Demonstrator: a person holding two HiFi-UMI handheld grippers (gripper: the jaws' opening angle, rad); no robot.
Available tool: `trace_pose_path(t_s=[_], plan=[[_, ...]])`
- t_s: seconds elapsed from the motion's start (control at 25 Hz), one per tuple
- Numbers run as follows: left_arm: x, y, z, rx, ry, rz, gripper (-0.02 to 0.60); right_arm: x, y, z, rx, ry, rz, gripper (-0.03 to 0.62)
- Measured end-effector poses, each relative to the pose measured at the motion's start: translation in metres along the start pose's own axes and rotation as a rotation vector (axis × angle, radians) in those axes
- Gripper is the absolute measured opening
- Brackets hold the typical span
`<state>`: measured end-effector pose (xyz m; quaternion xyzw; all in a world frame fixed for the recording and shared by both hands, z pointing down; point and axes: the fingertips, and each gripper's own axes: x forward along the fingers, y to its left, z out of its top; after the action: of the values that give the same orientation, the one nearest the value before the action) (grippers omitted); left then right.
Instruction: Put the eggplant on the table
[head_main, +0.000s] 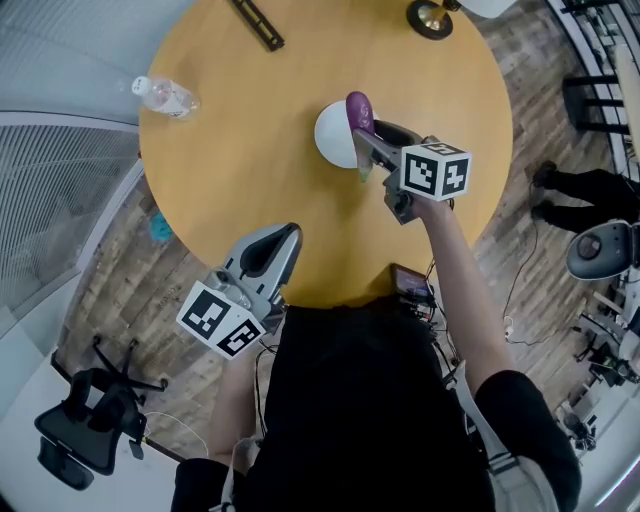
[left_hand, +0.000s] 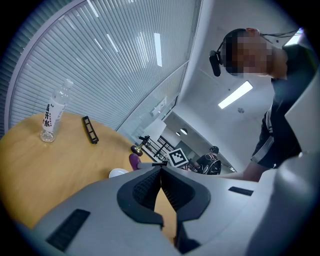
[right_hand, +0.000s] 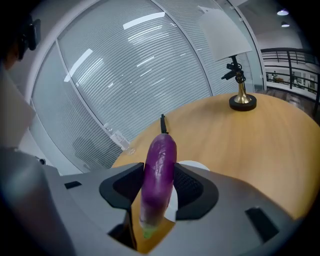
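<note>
**Holding the eggplant (right_hand: 159, 170) above the round surface (head_main: 250, 160)**

The right hand-held gripper (right_hand: 158, 186) is clamped on the purple eggplant — green stem end back toward the gripper body, rounded tip poking out past the jaws. In the head view the eggplant overlaps the right edge of a white bowl (head_main: 333, 135) standing on the wooden surface; contact with the bowl cannot be told. The left hand-held gripper (left_hand: 161, 172) hangs at the near edge, jaws together and empty — well apart from the water bottle (head_main: 165, 97).
</note>
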<state>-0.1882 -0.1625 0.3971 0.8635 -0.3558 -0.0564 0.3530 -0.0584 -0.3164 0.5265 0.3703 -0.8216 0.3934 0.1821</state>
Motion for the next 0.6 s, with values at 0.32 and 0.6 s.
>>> trace_pose_path(t_s=[0.32, 0.6], plan=[[0.007, 0.008, 0.001, -0.001, 0.011, 0.001, 0.012, 0.028, -0.016, -0.016, -0.015, 0.058, -0.044, 0.193], [0.011, 0.009, -0.001, -0.017, 0.014, -0.002, 0.012, 0.043, -0.03, -0.027, -0.035, 0.102, -0.098, 0.193]])
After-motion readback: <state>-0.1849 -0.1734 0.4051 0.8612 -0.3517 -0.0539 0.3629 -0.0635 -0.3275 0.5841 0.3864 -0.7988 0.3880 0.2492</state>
